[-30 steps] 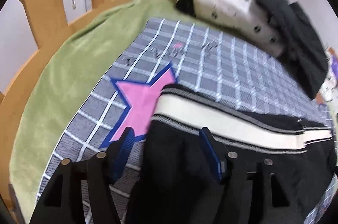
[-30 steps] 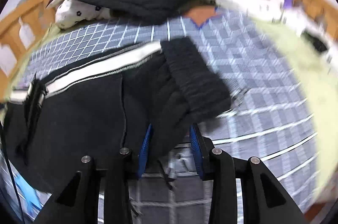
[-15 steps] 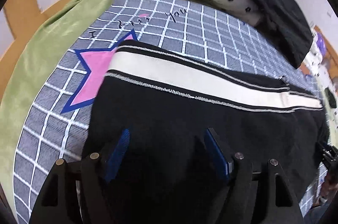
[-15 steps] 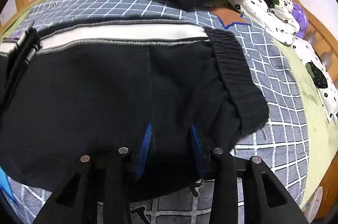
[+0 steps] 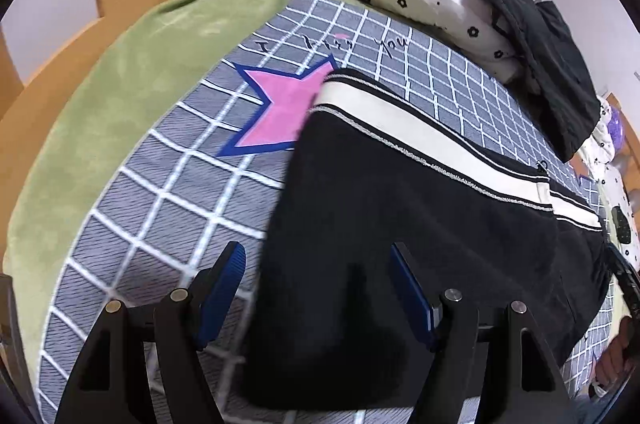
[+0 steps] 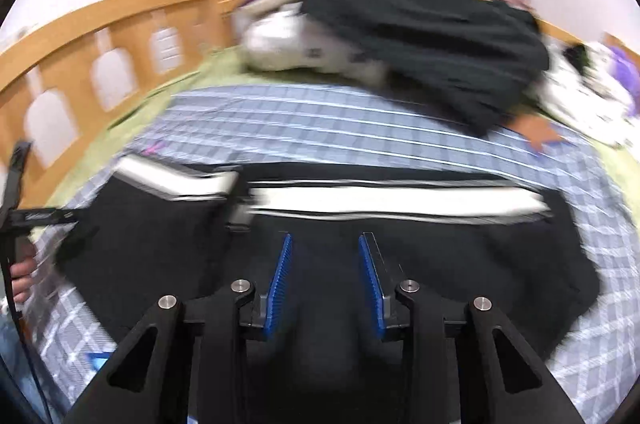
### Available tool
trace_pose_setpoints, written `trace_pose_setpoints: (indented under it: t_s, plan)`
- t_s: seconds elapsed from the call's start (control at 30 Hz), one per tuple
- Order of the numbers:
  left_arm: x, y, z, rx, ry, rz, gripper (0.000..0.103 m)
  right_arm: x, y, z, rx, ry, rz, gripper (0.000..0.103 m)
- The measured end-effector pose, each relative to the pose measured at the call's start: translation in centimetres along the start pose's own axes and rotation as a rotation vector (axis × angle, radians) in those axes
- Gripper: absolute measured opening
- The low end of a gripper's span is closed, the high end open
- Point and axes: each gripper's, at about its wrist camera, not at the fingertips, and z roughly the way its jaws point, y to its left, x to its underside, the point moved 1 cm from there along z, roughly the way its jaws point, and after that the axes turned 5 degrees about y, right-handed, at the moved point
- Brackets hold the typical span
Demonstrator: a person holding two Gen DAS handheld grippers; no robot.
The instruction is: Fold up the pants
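Both claws hover low with fingers parted and nothing between them, the left claw (image 5: 316, 284) over the near edge of the black track pants (image 5: 400, 216) lying flat on the checked bedspread (image 5: 160, 192), the right claw (image 6: 325, 274) above their middle.

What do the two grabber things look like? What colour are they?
Both look alike. The left gripper and the right gripper each have black plastic arms with triangle-shaped holes, round silver bolts at the joints, and two fingers lined with bright blue ridged pads.
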Motion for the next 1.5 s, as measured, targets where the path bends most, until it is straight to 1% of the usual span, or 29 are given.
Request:
trace_pose_setpoints:
  t_s: [0.1, 0.17, 0.27, 0.3, 0.37, 0.4, 0.43, 0.47, 0.5, 0.57, 0.6, 0.63, 0.7, 0.73, 0.77, 0.83, 0.93, 1.0, 1.03, 1.07, 1.13, 1.2, 1.23, 1.27, 1.3, 1.33, 1.4, 1.47, 1.5]
  plan:
    - [0.6, 1.0, -0.7, 0.004, -0.011, 0.018, 0.071, -0.5, 4.1, 1.6, -0.039, 0.016, -0.086, 0.034]
    - [0.9, 1.7, -0.9, -0.004, -0.010, 0.024, 0.071, -1.0, 6.2, 3.1, -0.055, 0.029, -0.113, 0.034]
    - [1.2, 2.9, -0.6, 0.018, 0.014, 0.007, 0.071, -1.1, 7.8, 5.1, -0.066, 0.059, -0.113, 0.034]
    - [1.2, 3.6, -0.4, 0.039, 0.026, -0.014, 0.071, -1.3, 8.1, 5.6, -0.063, 0.067, -0.107, 0.034]
    - [1.1, 4.5, -0.2, 0.051, 0.033, -0.039, 0.071, -1.2, 8.6, 7.8, -0.048, 0.108, -0.091, 0.033]
    - [1.0, 5.0, 0.0, 0.046, 0.034, -0.053, 0.071, -1.0, 8.5, 8.7, -0.044, 0.134, -0.079, 0.030]
    - [1.1, 5.3, 0.1, 0.043, 0.034, -0.061, 0.071, -0.7, 8.4, 9.8, -0.049, 0.154, -0.059, 0.010]
    - [1.0, 5.6, 0.2, 0.043, 0.035, -0.068, 0.071, -0.5, 8.5, 10.1, -0.057, 0.159, -0.050, 0.008]
    - [1.0, 5.8, 0.3, 0.046, 0.035, -0.074, 0.071, -0.4, 8.4, 10.0, -0.052, 0.132, -0.052, 0.007]
    - [0.9, 5.8, 0.2, 0.053, 0.031, -0.071, 0.071, -1.1, 7.9, 7.9, -0.036, 0.010, -0.051, 0.007]
    - [0.9, 5.7, 0.1, 0.056, 0.028, -0.068, 0.071, -1.7, 7.4, 6.9, -0.060, -0.029, -0.028, 0.007]
    - [0.9, 5.6, 0.0, 0.064, 0.024, -0.061, 0.071, -2.0, 7.0, 6.7, -0.077, -0.035, -0.009, 0.007]
    - [1.0, 5.0, 0.0, 0.079, 0.025, -0.042, 0.071, -2.2, 6.4, 7.5, -0.098, 0.006, 0.024, 0.008]
    - [1.0, 4.8, 0.0, 0.081, 0.028, -0.031, 0.071, -1.6, 6.5, 8.7, -0.081, 0.050, 0.024, 0.014]
    - [1.0, 4.6, 0.2, 0.080, 0.032, -0.021, 0.071, -0.9, 6.6, 10.0, -0.055, 0.102, 0.013, 0.024]
    - [1.2, 4.0, 0.3, 0.081, 0.036, -0.001, 0.071, 0.2, 7.0, 11.5, -0.019, 0.187, -0.024, 0.030]
    - [1.9, 3.7, 0.1, 0.112, 0.027, 0.016, 0.071, 0.0, 6.6, 9.0, -0.021, 0.160, -0.013, 0.032]
    - [2.4, 3.6, 0.2, 0.108, 0.030, 0.030, 0.071, 0.1, 6.1, 6.6, -0.046, 0.125, 0.014, 0.034]
    - [2.9, 3.5, 0.3, 0.107, 0.032, 0.043, 0.070, 0.4, 5.8, 5.7, -0.064, 0.117, 0.018, 0.036]
    - [3.2, 3.4, 0.5, 0.112, 0.038, 0.051, 0.070, 1.2, 5.7, 4.5, -0.093, 0.111, 0.018, 0.042]
    - [4.1, 3.5, 0.9, 0.132, 0.054, 0.049, 0.071, 3.3, 6.2, 3.8, -0.104, 0.134, -0.008, 0.049]
    - [4.7, 3.6, 0.9, 0.154, 0.057, 0.035, 0.071, 5.9, 6.6, 4.7, -0.068, 0.176, -0.034, 0.048]
    - [4.9, 3.5, 0.9, 0.165, 0.057, 0.032, 0.072, 6.5, 6.5, 4.8, -0.067, 0.163, -0.026, 0.049]
    - [5.1, 3.4, 0.9, 0.180, 0.060, 0.029, 0.075, 6.9, 6.4, 4.2, -0.064, 0.134, -0.005, 0.049]
    - [5.2, 3.4, 1.1, 0.202, 0.063, 0.017, 0.076, 6.8, 6.4, 3.9, -0.063, 0.139, -0.005, 0.050]
    - [5.4, 3.4, 1.2, 0.218, 0.049, -0.004, 0.076, 6.5, 6.4, 3.4, -0.067, 0.142, -0.014, 0.050]
    - [5.5, 3.0, 1.5, 0.199, 0.023, -0.011, 0.076, 6.5, 5.9, 2.1, -0.060, 0.107, -0.033, 0.050]
    - [5.3, 2.0, 1.8, 0.187, 0.018, 0.006, 0.076, 6.9, 5.4, 1.0, -0.011, 0.084, -0.052, 0.051]
    - [5.2, 1.7, 1.8, 0.174, 0.018, 0.011, 0.074, 7.0, 5.1, 0.7, 0.011, 0.087, -0.057, 0.051]
